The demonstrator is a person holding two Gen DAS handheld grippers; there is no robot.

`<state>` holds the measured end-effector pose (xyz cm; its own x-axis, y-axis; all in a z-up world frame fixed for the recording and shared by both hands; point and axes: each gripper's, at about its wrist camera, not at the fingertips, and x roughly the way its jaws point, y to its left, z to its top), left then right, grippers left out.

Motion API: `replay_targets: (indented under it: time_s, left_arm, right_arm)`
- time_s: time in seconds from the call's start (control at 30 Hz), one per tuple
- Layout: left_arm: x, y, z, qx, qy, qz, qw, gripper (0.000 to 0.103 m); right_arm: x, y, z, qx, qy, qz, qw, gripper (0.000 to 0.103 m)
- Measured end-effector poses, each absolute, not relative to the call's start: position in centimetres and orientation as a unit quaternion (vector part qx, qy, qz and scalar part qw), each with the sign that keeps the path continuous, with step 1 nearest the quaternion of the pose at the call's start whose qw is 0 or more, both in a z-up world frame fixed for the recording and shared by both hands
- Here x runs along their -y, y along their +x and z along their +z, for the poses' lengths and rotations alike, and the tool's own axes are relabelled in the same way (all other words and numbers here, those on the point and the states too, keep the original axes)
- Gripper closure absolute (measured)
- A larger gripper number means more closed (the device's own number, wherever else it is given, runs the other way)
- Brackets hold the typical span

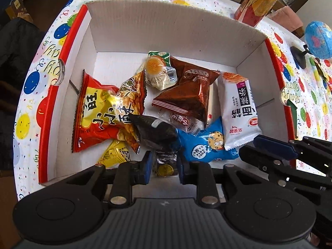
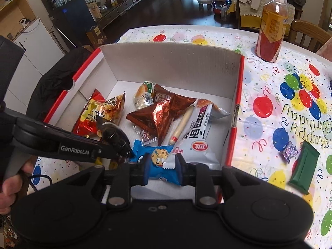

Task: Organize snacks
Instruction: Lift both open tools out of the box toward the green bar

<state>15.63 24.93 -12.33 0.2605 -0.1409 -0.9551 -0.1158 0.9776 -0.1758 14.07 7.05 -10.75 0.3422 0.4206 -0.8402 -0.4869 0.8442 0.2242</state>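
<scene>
White corrugated cardboard forms the box (image 2: 172, 62) that takes the snacks, its red-edged walls standing open on the balloon-print tablecloth (image 2: 269, 95) so packets can be dropped in from above. Most of the snacks already lie loose on its floor: a red and yellow bag (image 1: 97, 112) by the left wall, a brown Oreo packet (image 1: 186, 95) in the middle, a white packet (image 1: 238, 108) toward the right wall and a blue cookie packet (image 2: 159, 159) near the front edge. A green bar (image 2: 304, 166) and a small purple candy (image 2: 289, 151) lie outside on the cloth, just right of the box, so the sorting looks unfinished.

Over the near edge, the left gripper (image 1: 164, 164) points steeply down, its jaws narrow with a dark packet bearing a gold disc (image 1: 165, 166) between the pads; whether the pads press on it cannot be told. Beside it the right gripper (image 2: 161, 166) slants down less steeply, its jaws a little apart around the blue cookie packet, which rests on the box floor and appears released. A hand (image 2: 8, 188) grips the left tool's handle at the edge of the right wrist view.
</scene>
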Motion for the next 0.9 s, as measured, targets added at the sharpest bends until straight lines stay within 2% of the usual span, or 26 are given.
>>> replay_targets:
  time_s: [0.27, 0.3, 0.43, 0.7, 0.9]
  left_arm:
    - [-24.4, 13.7, -10.3, -0.587, -0.104, 0.000, 0.803, 0.075]
    - [-24.2, 13.4, -9.9, -0.585, -0.103, 0.003, 0.805, 0.072]
    - [-23.8, 12.3, -8.4, -0.563, -0.110, 0.006, 0.819, 0.045]
    - [-21.6, 10.1, -5.8, -0.530, -0.105, 0.015, 0.841, 0.044]
    - [-18.8, 8.4, -3.7, -0.494, -0.088, 0.014, 0.865, 0.044]
  right_arm:
    - [-5.6, 12.6, -8.7, -0.480, -0.021, 0.288, 0.828, 0.069]
    - [-5.3, 12.4, -8.4, -0.477, -0.020, 0.289, 0.830, 0.068]
    - [-4.3, 11.4, -7.2, -0.462, -0.014, 0.295, 0.836, 0.061]
    - [-1.6, 9.2, -4.8, -0.425, -0.007, 0.305, 0.853, 0.039]
    - [1.4, 8.0, -3.3, -0.398, 0.001, 0.304, 0.866, 0.027]
